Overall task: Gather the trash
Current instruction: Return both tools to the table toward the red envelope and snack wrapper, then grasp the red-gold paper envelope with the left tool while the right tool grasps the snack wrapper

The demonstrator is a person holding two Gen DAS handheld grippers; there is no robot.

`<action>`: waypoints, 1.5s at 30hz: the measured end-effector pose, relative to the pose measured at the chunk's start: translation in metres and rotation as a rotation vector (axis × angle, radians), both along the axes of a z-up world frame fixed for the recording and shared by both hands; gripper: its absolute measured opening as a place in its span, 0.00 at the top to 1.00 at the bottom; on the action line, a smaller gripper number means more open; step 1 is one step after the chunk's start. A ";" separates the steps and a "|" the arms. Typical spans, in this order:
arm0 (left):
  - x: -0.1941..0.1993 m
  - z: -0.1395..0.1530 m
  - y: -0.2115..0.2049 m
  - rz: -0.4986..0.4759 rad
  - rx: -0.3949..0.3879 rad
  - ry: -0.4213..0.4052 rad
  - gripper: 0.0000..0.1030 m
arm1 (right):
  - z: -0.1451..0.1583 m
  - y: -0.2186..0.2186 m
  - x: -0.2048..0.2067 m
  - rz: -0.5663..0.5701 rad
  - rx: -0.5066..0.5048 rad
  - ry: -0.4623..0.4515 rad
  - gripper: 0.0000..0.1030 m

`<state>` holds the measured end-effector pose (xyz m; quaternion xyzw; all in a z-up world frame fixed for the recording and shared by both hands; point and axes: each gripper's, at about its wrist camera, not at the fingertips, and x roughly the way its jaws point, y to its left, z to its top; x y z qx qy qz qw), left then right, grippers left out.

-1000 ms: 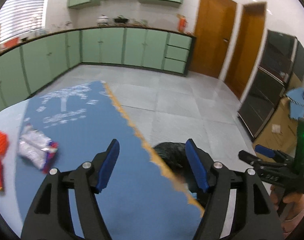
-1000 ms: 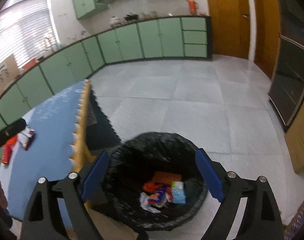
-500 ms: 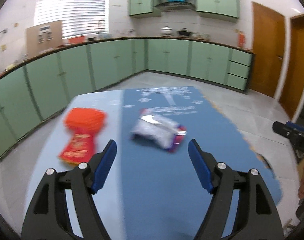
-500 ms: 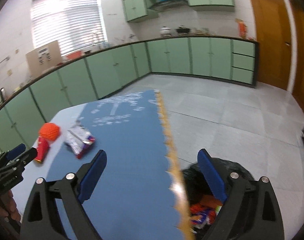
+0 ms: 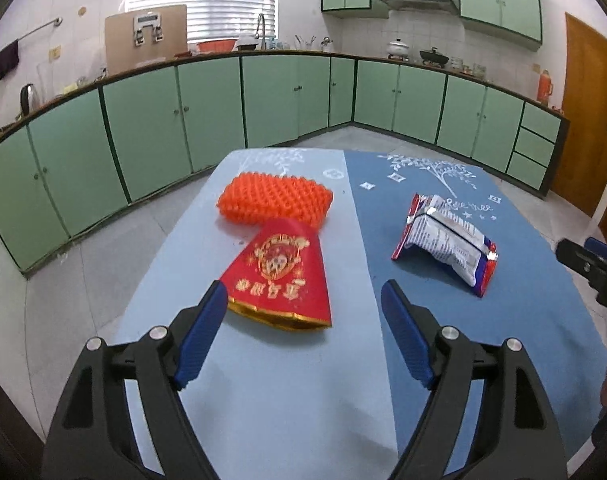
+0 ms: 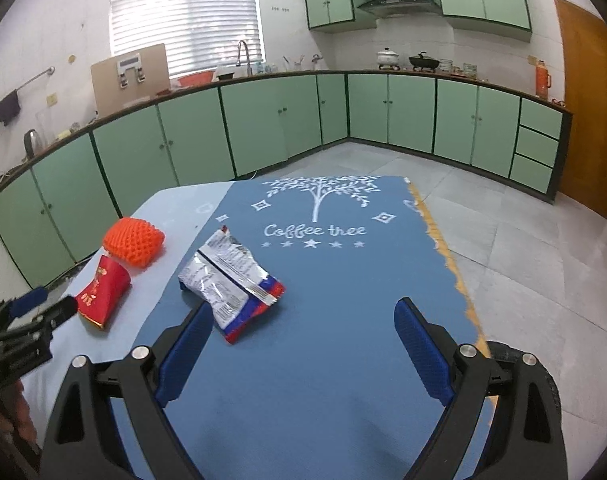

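Three pieces of trash lie on the table's blue mat. A red and gold packet sits just beyond my left gripper, whose jaws are opening with nothing between them. Behind the packet is an orange foam net. A crumpled silver snack wrapper with a red and blue end lies right by the left fingertip of my right gripper, which is open and empty. The wrapper also shows to the right in the left wrist view. The left gripper shows at the left edge of the right wrist view.
A black-lined trash bin stands on the floor by the table's right edge, low behind my right finger. Green cabinets line the walls beyond grey floor tiles. The mat's frayed yellow edge marks the table's right side.
Both views have swung left, away from the bin and floor, onto the table. The red packet, foam net and wrapper are now close ahead. The left jaws stand a little wider.
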<state>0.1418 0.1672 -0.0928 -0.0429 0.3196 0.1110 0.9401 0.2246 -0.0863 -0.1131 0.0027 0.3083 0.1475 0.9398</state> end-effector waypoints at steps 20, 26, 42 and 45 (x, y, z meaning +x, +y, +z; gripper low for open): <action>0.041 -0.032 0.018 0.040 -0.216 0.079 0.77 | -0.013 0.031 0.025 0.077 -0.057 0.012 0.12; 0.041 -0.030 0.020 0.053 -0.228 0.054 0.96 | -0.024 0.039 0.038 0.093 -0.070 0.044 0.12; 0.053 -0.042 0.013 0.047 -0.347 0.084 0.80 | -0.030 0.046 0.049 0.110 -0.092 0.049 0.12; 0.062 -0.042 0.014 0.054 -0.329 0.090 0.81 | -0.031 0.046 0.050 0.110 -0.092 0.050 0.12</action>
